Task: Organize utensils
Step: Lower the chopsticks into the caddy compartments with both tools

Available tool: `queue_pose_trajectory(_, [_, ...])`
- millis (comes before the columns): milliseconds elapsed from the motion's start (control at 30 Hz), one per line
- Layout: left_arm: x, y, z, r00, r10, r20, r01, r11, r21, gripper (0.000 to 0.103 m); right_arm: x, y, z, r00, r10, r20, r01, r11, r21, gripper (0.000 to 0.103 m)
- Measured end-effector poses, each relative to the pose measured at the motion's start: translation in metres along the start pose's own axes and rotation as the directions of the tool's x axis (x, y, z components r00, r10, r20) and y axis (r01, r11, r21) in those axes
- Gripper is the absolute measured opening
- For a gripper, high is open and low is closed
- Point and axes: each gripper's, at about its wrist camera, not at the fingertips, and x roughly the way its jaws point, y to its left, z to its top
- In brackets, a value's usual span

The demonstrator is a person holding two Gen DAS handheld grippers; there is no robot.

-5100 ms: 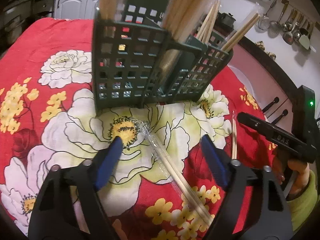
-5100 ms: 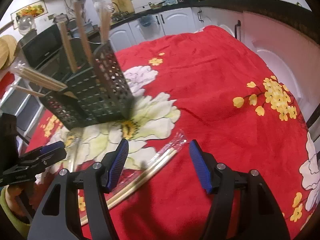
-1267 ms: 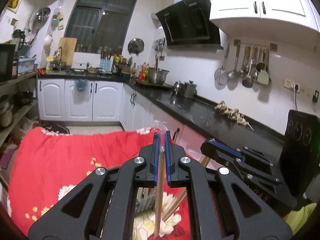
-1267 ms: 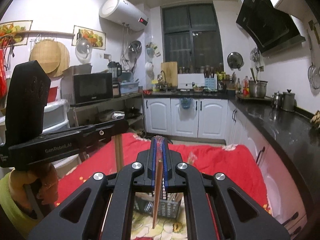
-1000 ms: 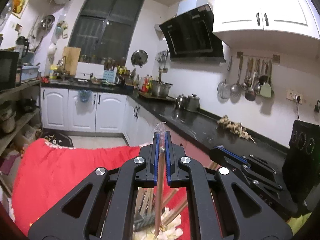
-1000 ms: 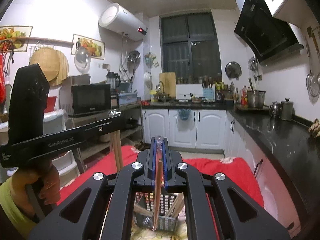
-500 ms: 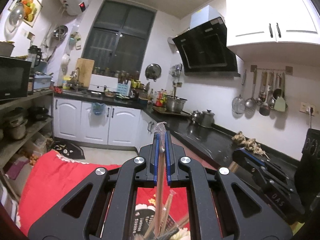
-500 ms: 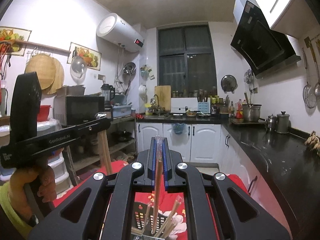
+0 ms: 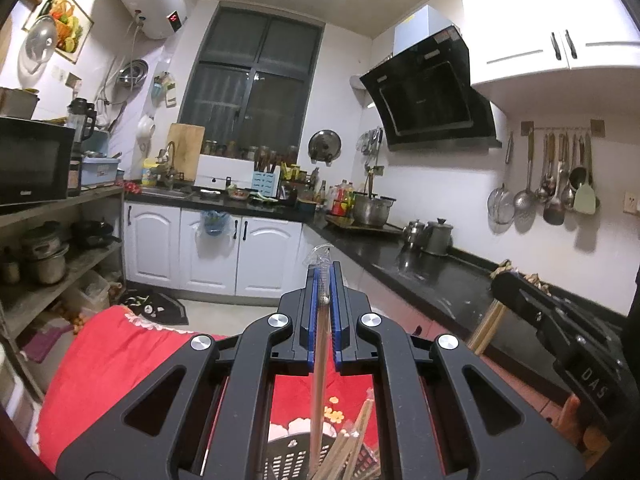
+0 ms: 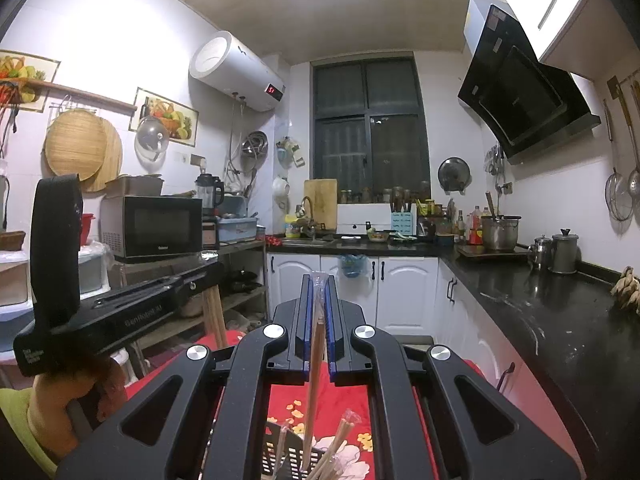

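My left gripper (image 9: pixel 325 280) is shut on a plastic-wrapped pair of chopsticks (image 9: pixel 319 392) that hangs straight down into the dark green utensil basket (image 9: pixel 288 450). My right gripper (image 10: pixel 318 292) is shut on another wrapped pair of chopsticks (image 10: pixel 312 396), hanging upright with its lower end in the same basket (image 10: pixel 280 456). The basket holds several other wrapped chopsticks (image 10: pixel 340 444). Each gripper shows in the other's view: the right one (image 9: pixel 560 332) with chopsticks below it, the left one (image 10: pixel 132 312) likewise.
The basket stands on a table with a red floral cloth (image 9: pixel 100 368). A black kitchen counter (image 10: pixel 540 312) runs along the right, white cabinets (image 9: pixel 208 252) at the back, shelves with a microwave (image 10: pixel 152 228) on the left.
Both grippers have risen and tilted up since a second ago. The held chopsticks now reach down into the basket, which has slid to the bottom edge of both views.
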Motion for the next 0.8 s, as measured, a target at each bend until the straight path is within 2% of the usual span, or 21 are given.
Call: queue_pose_trajectory(800, [0.022,0.003,-0.05,0.997,-0.005,-0.079,0.005,1.0,0.01,0.003,0.031,0.007,-0.046,0.995,0.007,-0.103,-0.004,1.0,0.027,0.006])
